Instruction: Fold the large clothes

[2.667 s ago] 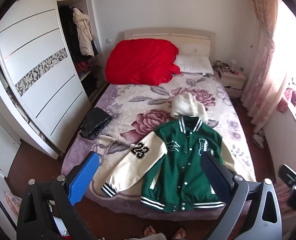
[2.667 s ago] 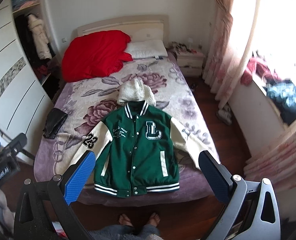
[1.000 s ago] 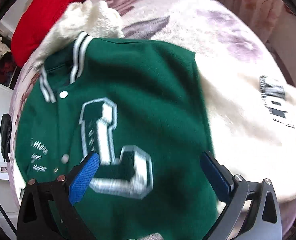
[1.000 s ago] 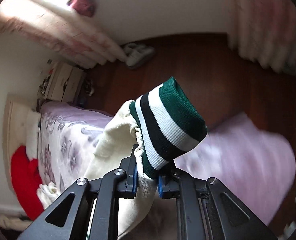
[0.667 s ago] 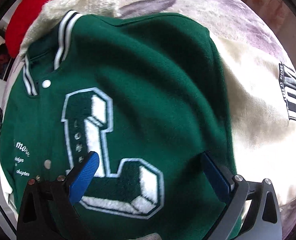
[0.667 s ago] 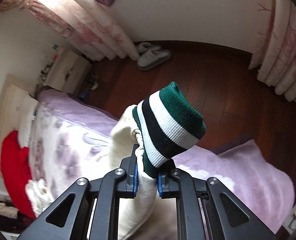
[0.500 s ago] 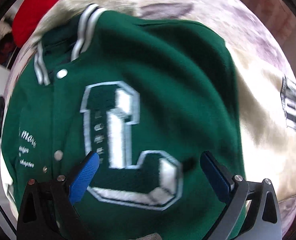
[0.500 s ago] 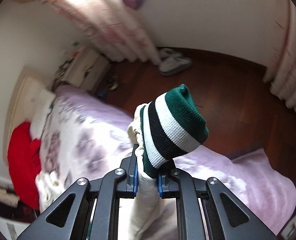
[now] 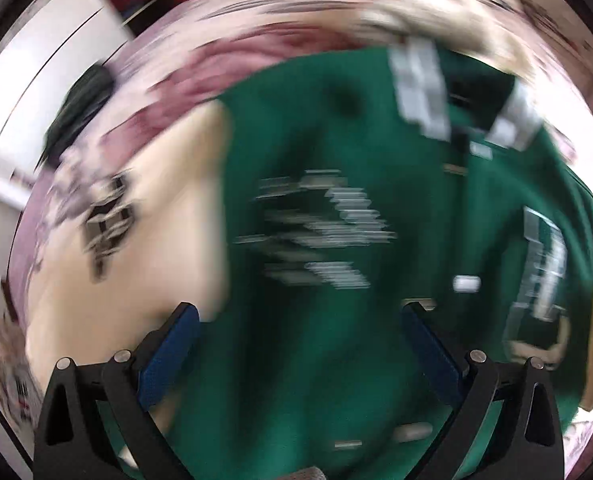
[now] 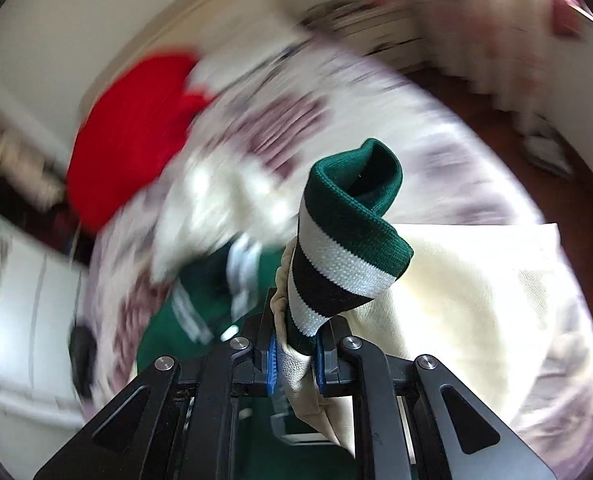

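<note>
- Left wrist view, heavy motion blur: left gripper [image 9: 298, 344] spread wide, blue pads apart, nothing between them, hanging over the jacket [image 9: 336, 340].
- Jacket lies flat, front up, on the floral bedspread [image 9: 256, 46]; green body fills the middle, striped collar [image 9: 420, 92] at far right, so its long axis runs roughly near-to-far, collar end away.
- Cream sleeve [image 9: 128, 280] with a dark patch spreads to the left; dark bundle [image 9: 78, 108] further left near the bed edge, probably clothing, too blurred to tell.
- Right wrist view: right gripper [image 10: 294, 354] pinched on the cream sleeve end, just below the striped cuff [image 10: 348, 248].
- Cuff sticks up past the jaws, green rim pointing away; sleeve trails off to the right over the bed.
- Red quilt [image 10: 132, 128] far left by the headboard.
</note>
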{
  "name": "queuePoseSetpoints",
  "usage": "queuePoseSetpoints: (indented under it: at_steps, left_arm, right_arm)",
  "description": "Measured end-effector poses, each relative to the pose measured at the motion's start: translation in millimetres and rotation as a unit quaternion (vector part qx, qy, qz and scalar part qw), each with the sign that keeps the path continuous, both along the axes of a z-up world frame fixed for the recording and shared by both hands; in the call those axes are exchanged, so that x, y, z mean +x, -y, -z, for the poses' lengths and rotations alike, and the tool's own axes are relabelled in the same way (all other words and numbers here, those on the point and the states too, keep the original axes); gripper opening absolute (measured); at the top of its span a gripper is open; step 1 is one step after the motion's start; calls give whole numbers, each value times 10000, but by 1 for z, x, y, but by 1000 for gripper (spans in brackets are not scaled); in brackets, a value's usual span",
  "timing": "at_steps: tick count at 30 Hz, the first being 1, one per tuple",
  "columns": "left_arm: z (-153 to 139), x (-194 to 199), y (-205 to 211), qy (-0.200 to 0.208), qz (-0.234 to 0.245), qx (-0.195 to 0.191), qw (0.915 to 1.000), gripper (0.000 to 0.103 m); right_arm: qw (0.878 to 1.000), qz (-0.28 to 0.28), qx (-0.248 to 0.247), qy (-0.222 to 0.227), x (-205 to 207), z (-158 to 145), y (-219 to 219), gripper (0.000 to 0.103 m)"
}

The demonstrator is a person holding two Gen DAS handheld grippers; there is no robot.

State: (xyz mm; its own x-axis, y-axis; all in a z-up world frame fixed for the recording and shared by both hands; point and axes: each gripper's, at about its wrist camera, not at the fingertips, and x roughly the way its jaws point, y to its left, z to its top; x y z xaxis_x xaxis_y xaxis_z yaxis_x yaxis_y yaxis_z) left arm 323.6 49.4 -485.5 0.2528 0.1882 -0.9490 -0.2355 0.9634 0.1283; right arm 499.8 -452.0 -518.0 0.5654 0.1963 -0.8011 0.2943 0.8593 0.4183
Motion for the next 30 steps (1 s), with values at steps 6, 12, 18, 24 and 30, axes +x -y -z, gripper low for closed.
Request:
queuePoseSetpoints:
  at_steps: [6, 12, 18, 24, 30]
  left_arm:
    - [1, -33, -134, -93, -793, -249, 9965, 103]
    - [-11, -104, -221, -73, -1506, -914, 9843, 103]
    - [5, -205, -245, -305, -2493, -2324, 9396, 103]
    - [59, -267, -267, 191, -3998, -4302, 8092, 103]
    - [56, -259, -321, 675, -5178, -3429, 7809, 12]
  right_arm:
    - [9821, -1606, -726, -665, 65, 75, -233, 15]
    - [9547, -2286, -847, -1708, 75, 163, -349, 23]
    - [9586, -2117, 974, -1637, 35, 131, -310, 71]
    - [9712, -1402, 780, -1761, -1, 110, -261, 72]
    - [9716, -1279, 519, -1923, -2, 114, -264, 72]
